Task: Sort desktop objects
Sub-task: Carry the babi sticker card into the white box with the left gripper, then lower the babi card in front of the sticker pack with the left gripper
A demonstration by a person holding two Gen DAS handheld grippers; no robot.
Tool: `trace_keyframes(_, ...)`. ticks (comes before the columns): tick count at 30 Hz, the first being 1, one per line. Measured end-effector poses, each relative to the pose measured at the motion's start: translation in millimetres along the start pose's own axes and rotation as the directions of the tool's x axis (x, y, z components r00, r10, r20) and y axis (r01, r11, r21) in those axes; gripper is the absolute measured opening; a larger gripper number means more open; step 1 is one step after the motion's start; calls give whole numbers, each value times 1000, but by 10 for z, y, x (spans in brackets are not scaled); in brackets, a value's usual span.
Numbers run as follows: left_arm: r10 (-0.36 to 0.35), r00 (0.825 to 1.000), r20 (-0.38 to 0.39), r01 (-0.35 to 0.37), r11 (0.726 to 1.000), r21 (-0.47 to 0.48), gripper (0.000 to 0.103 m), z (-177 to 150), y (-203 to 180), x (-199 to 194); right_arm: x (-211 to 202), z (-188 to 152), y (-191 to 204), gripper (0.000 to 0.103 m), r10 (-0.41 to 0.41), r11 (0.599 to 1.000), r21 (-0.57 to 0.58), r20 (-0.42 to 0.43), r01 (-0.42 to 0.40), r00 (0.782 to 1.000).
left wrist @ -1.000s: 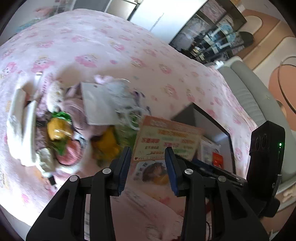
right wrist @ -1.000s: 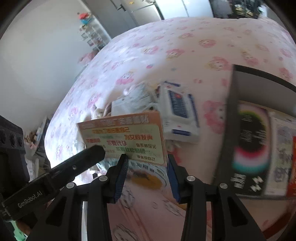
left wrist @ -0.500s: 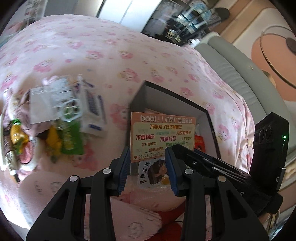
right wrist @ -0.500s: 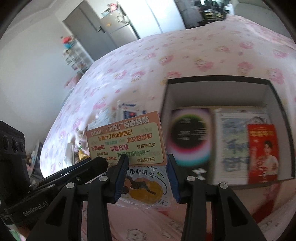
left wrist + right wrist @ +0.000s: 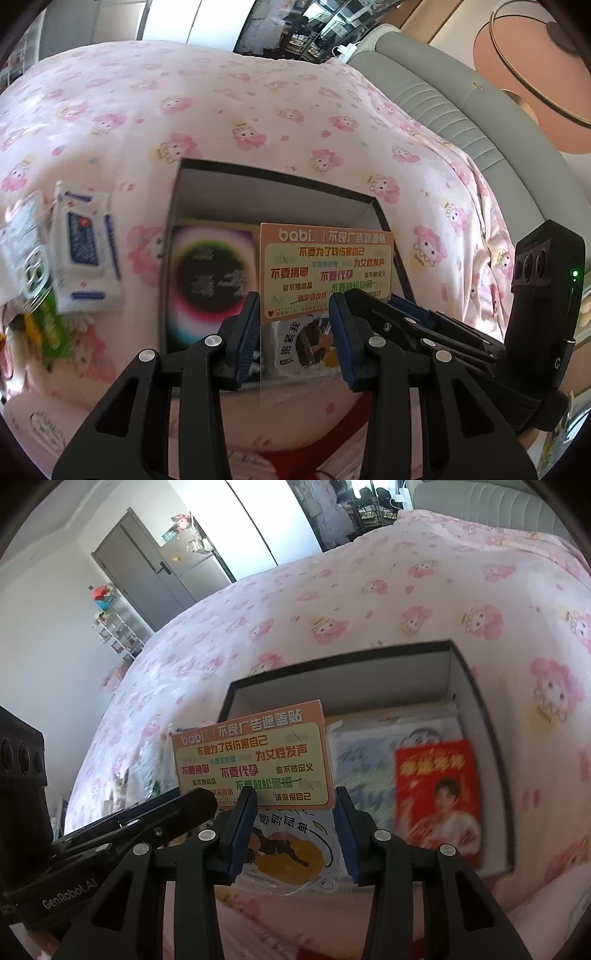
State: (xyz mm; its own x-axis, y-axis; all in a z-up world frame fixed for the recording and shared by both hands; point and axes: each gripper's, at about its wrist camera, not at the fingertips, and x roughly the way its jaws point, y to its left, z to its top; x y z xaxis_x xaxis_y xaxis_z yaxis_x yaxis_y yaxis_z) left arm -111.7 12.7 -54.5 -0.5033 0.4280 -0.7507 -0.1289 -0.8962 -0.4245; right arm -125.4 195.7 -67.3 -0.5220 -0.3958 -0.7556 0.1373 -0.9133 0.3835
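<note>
A sticker pack, an orange printed card above a clear bag of stickers, hangs between my two grippers over the near part of an open black-rimmed box. My left gripper is shut on the bag's left part. The right gripper reaches in from the right at the card's lower corner. In the right wrist view the pack sits in my right gripper, also shut on it, with the left gripper alongside. The box holds a rainbow-ringed dark card and a red booklet.
Left of the box lie a wet-wipes pack, a clear packet and a green packet on the pink patterned cloth. A grey sofa runs behind the far right. A grey door stands far back.
Both grippers carried the sticker pack together to the right, from above the pile of loose items to above the box. The pile has slid to the left edge of the left wrist view.
</note>
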Motion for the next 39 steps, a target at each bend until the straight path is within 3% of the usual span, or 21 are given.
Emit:
trace_keyframes(6, -11, 998, -60, 7, 998, -64, 37, 162, 25, 392, 253, 248, -193, 39, -31, 997, -69, -35, 29, 999)
trace_keyframes(16, 16, 988, -155, -33, 994, -108, 37, 43, 97, 885, 628, 115, -572, 39, -22, 999, -32, -131, 18, 991)
trace_keyframes(29, 61, 969, -241, -90, 990, -112, 36, -143, 184, 1125, 864, -97, -755, 39, -35, 999, 7, -220, 38, 975)
trace_keyframes(39, 103, 959, -263, -128, 988, -83, 36, -250, 183, 1134, 826, -144, -667, 38, -140, 988, -87, -189, 125, 972)
